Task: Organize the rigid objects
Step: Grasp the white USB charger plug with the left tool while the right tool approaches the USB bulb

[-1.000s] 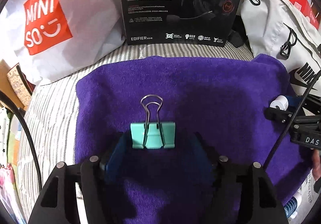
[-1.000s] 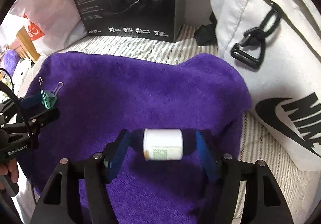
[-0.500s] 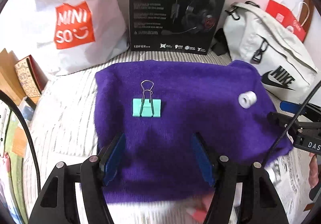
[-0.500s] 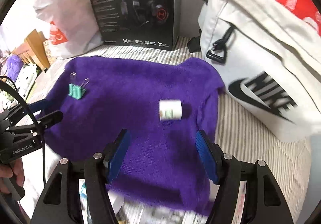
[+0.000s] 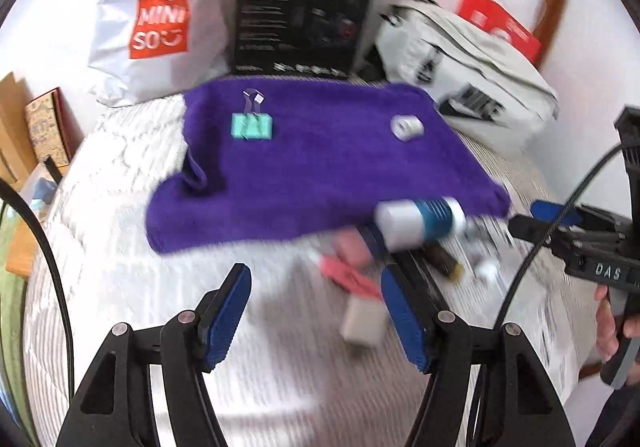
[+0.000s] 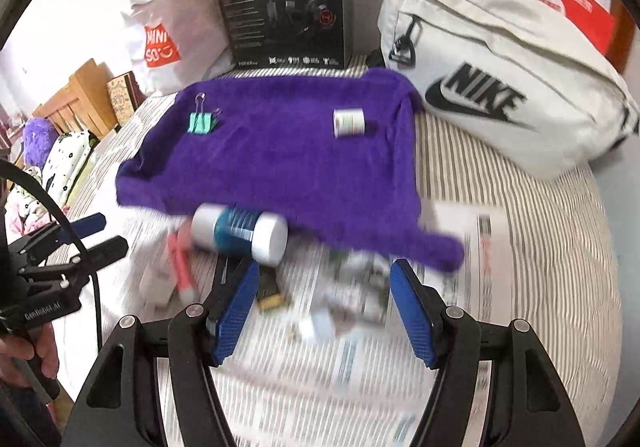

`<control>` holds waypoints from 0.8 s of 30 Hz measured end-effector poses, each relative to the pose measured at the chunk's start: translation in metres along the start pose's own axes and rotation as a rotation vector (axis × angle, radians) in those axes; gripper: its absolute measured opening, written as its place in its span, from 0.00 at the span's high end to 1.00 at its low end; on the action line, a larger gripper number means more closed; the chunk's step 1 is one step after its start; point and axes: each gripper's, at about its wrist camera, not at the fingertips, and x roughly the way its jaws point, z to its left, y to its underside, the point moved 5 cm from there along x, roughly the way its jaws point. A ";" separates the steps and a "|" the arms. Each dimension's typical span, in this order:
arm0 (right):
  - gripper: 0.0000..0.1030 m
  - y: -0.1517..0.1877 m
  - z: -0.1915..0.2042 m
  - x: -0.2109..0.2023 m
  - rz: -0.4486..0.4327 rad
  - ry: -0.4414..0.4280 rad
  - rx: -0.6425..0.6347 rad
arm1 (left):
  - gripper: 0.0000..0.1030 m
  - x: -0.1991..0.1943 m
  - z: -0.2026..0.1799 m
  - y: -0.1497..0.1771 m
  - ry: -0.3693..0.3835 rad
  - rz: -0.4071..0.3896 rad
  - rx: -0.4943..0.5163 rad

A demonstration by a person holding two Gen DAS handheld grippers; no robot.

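Observation:
A purple towel (image 5: 320, 167) (image 6: 280, 159) lies on the striped bed. On it rest a teal binder clip (image 5: 252, 126) (image 6: 202, 122) at the left and a small white roll (image 5: 407, 127) (image 6: 349, 122) at the right. A white and blue bottle (image 5: 420, 223) (image 6: 240, 233) lies on its side at the towel's near edge, beside a pink object (image 5: 348, 275) (image 6: 180, 267) and a white block (image 5: 364, 321). My left gripper (image 5: 316, 311) is open and empty above the bed. My right gripper (image 6: 322, 305) is open and empty above printed paper.
A black headset box (image 6: 284, 7), a white Miniso bag (image 5: 156, 27) and a white Nike bag (image 6: 500, 87) stand behind the towel. Printed paper (image 6: 352, 347) with small blurred items covers the near bed. Wooden furniture (image 6: 76, 95) is at the left.
Both grippers have drawn back and up from the towel, leaving the clip and the roll on it. The bottle and small items near the front edge have come into view.

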 end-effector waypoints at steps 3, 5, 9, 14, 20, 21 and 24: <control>0.35 0.022 -0.003 -0.005 0.005 -0.004 0.021 | 0.36 0.004 -0.013 0.014 0.001 0.002 0.043; 0.35 0.035 -0.006 -0.008 0.011 -0.003 0.038 | 0.36 0.009 -0.018 0.020 0.008 0.009 0.064; 0.35 0.055 -0.014 -0.013 0.015 0.010 0.055 | 0.36 0.022 -0.022 0.029 0.010 0.029 0.097; 0.35 0.070 -0.026 -0.011 0.021 0.020 0.101 | 0.44 0.031 -0.024 0.029 0.033 0.034 0.110; 0.35 0.074 -0.031 -0.003 0.029 0.018 0.118 | 0.65 0.043 -0.027 0.027 0.051 0.052 0.146; 0.35 0.073 -0.032 -0.002 0.030 0.017 0.120 | 0.70 0.043 -0.027 0.026 0.064 0.054 0.146; 0.35 0.073 -0.032 0.003 0.033 0.014 0.126 | 0.75 0.044 -0.030 0.025 0.089 0.057 0.150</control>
